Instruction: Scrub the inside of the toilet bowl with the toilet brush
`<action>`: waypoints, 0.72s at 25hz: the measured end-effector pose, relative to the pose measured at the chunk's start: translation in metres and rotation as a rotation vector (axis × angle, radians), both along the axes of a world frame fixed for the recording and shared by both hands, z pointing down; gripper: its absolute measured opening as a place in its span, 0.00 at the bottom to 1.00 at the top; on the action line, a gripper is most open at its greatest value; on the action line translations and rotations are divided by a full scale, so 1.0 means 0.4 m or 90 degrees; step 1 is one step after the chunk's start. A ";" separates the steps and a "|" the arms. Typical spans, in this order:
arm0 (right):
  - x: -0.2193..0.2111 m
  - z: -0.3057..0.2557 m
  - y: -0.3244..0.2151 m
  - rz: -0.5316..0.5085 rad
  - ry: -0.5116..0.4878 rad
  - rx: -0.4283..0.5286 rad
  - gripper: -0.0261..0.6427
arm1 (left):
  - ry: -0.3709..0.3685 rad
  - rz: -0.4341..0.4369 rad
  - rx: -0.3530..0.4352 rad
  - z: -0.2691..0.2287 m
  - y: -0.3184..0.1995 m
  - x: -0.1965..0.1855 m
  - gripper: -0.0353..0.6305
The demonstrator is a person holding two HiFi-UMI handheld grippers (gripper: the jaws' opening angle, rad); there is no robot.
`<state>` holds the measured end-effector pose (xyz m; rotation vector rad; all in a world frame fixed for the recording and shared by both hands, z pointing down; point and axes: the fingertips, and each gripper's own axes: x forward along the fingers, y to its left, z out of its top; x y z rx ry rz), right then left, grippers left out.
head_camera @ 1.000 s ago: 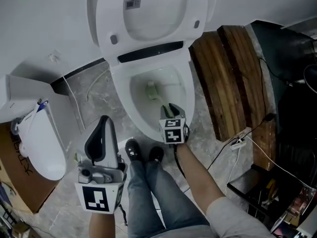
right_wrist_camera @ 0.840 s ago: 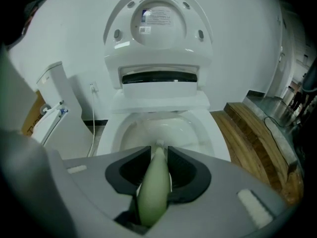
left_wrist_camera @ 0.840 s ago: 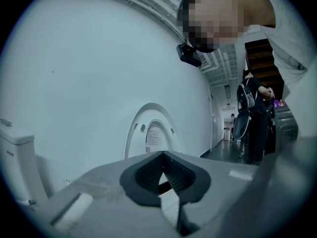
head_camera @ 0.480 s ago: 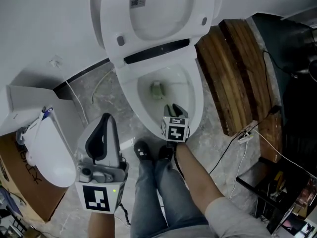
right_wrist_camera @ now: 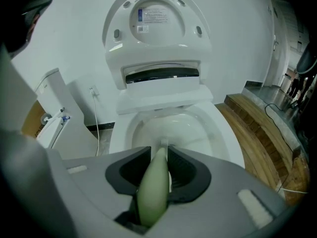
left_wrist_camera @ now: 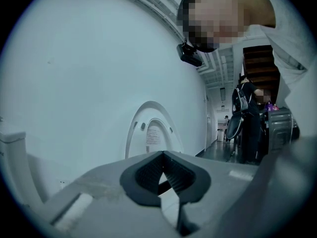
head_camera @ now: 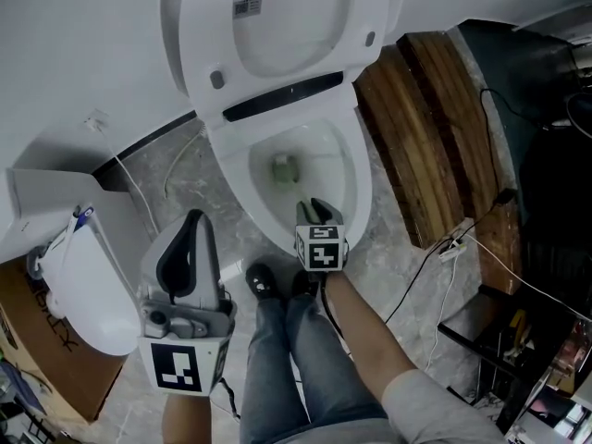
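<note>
The white toilet bowl stands with lid and seat raised. My right gripper hovers over the bowl's front rim, shut on the pale green handle of the toilet brush. The brush head is down inside the bowl near the water. In the right gripper view the handle runs out between the jaws of the right gripper toward the toilet bowl. My left gripper hangs left of the bowl over the floor, shut and empty. The left gripper points at the wall and the raised lid.
A wooden platform lies right of the toilet, with cables trailing beside it. A white seat-shaped part and a cardboard box sit at the left. The person's shoes stand just before the bowl.
The brush head has shifted a little from side to side inside the bowl with the right gripper. The left gripper has stayed where it was.
</note>
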<state>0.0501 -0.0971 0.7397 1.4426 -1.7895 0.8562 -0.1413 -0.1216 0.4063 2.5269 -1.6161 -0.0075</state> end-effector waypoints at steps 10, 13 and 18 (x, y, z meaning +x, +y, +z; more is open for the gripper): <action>0.023 -0.008 0.059 -0.084 0.033 -0.001 0.19 | 0.038 0.037 0.012 -0.022 -0.017 0.054 0.06; 0.025 -0.004 0.072 -0.139 0.066 0.004 0.19 | 0.036 0.041 0.011 -0.021 -0.026 0.062 0.06; 0.026 -0.004 0.094 -0.231 0.132 0.004 0.19 | 0.031 0.053 0.019 -0.015 -0.029 0.066 0.06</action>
